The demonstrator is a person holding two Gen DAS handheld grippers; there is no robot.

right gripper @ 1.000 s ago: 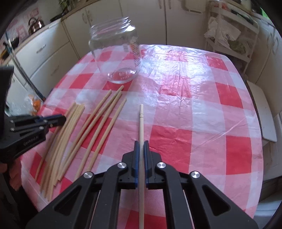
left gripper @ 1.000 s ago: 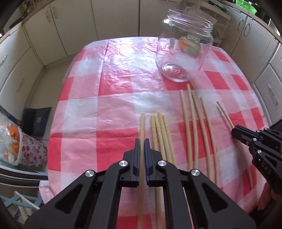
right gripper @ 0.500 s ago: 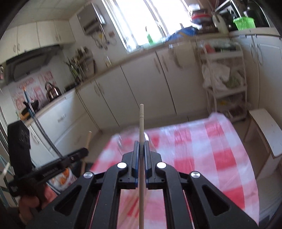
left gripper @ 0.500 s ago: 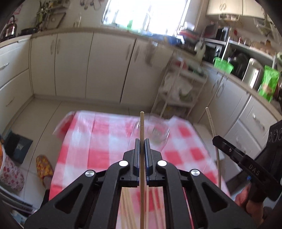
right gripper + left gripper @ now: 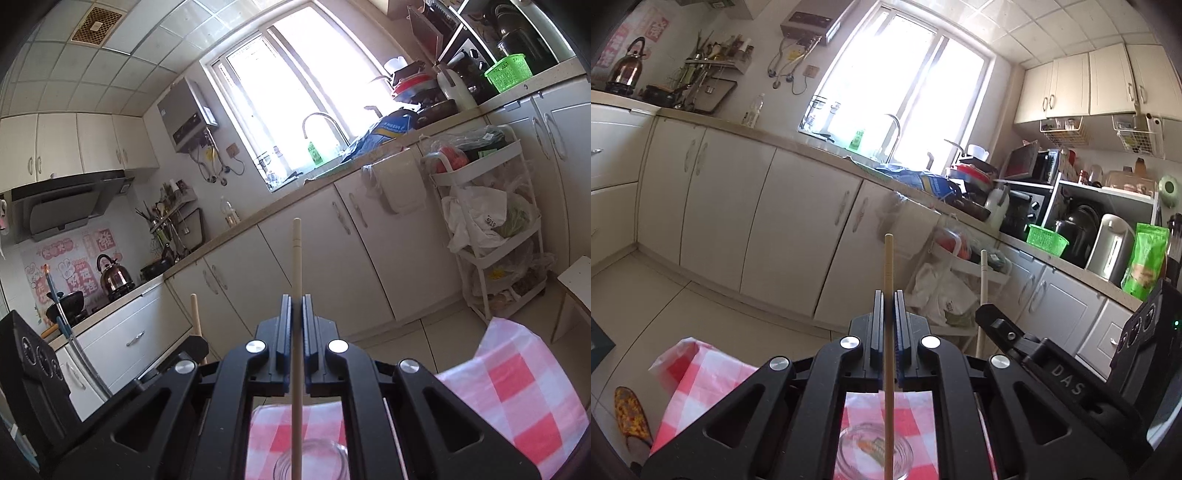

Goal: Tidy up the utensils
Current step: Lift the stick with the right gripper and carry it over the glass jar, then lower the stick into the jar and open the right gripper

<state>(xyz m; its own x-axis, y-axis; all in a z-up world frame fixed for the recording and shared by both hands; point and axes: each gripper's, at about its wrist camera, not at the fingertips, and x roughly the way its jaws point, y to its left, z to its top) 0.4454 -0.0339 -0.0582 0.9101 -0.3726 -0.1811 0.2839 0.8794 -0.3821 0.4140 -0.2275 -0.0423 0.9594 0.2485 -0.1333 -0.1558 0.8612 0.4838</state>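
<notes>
Nearest in the left wrist view, the left gripper point(image 5: 888, 325) is seen clenched on a wooden chopstick point(image 5: 888, 332). The stick is pinched along the line of the fingers, so that one end juts out ahead of the tips and the rest runs back under the camera. In the right wrist view, the right gripper point(image 5: 296, 328) is likewise clamped on a second chopstick point(image 5: 296, 314), held in the same lengthwise way. Such a hold seems chosen so that each stick can be steered end-first into a narrow opening.

Just beyond and below the fingers, a glass jar point(image 5: 873, 456) is glimpsed through the gripper frame in both views, standing on a red-and-white checked tablecloth point(image 5: 698, 373). The jar is judged to be the place where the sticks are to be gathered. It lies lower than both grippers and close under them, apart from the sticks, whose forward ends point out over the room and not down at its mouth.

In the left view the right gripper appears at the right, beside the left one, with its stick standing up from it.

Farther off, cream kitchen cupboards point(image 5: 798, 221) are seen, and farthest of all a bright window point(image 5: 897, 85) above a counter.
</notes>
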